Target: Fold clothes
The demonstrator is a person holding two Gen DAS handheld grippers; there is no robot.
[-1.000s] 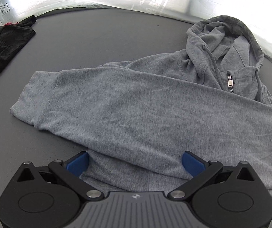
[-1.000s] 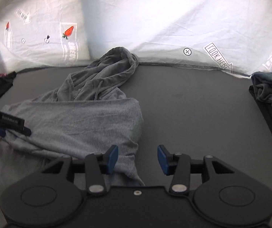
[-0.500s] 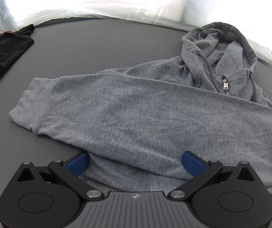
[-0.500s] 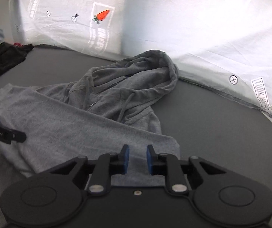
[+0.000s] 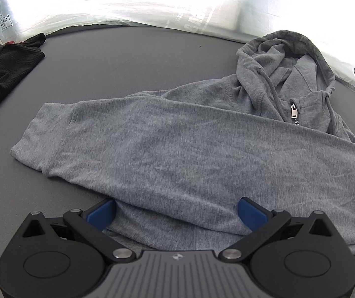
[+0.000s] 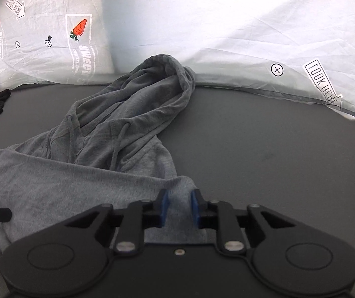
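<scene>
Grey hoodie (image 5: 189, 154) lies across the dark desk (image 5: 127, 57), hood at upper right, a sleeve folded over the body. Left claw (image 5: 176, 213) spread wide over the hem at lower centre. Right claw (image 6: 179, 204) has just closed, pinching a fold of the hoodie at lower centre. Black garment (image 5: 1, 67) at upper left.

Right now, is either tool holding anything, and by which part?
The right tool pinches the grey hoodie at its shoulder corner; the left tool stands open.

Both wrist cameras look steeply down, close over the table (image 5: 132, 57); each frames the same grey hoodie (image 5: 189, 154) (image 6: 60, 186).
</scene>
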